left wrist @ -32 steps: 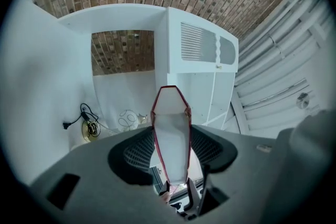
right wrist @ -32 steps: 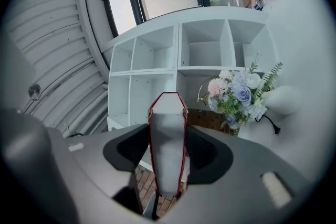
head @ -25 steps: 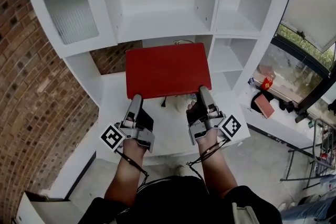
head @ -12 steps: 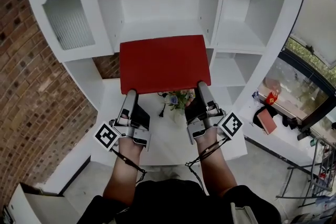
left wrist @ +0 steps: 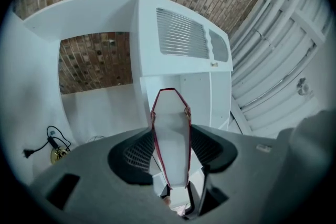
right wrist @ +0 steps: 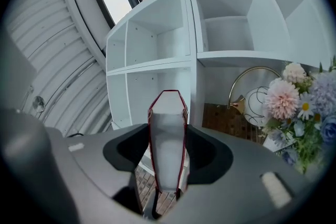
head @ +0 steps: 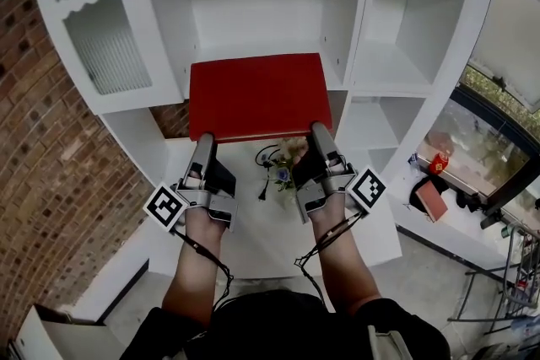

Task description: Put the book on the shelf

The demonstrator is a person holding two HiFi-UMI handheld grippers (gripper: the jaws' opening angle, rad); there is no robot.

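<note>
**Workpiece.** The flat red hardcover book [head: 260,95] is held level in the air in front of the white wooden shelf unit [head: 354,29]. Its far edge lies just below the central compartment [head: 257,8] at 12 o'clock.

**Grip state.** The left gripper [head: 202,149] and the right gripper [head: 319,137] each clamp the book's near edge, one toward each corner. Both gripper views show the white page block pressed between the pads.

**Handling (judged).**
- The boards look stiff, so little sag is expected.
- The weight is probably moderate.
- The cover looks smooth and could slide in the pads if tilted.
- Two spaced holds on the near edge suit it.

**Containers.**
- The central compartment holds nothing visible.
- The open compartments [head: 413,13] at 2 o'clock also hold nothing visible.
- The contents of the ribbed-glass cabinet door [head: 105,51] at 10 o'clock cannot be made out.
- A bunch of artificial flowers [head: 283,169] stands on the surface below the book.
</note>
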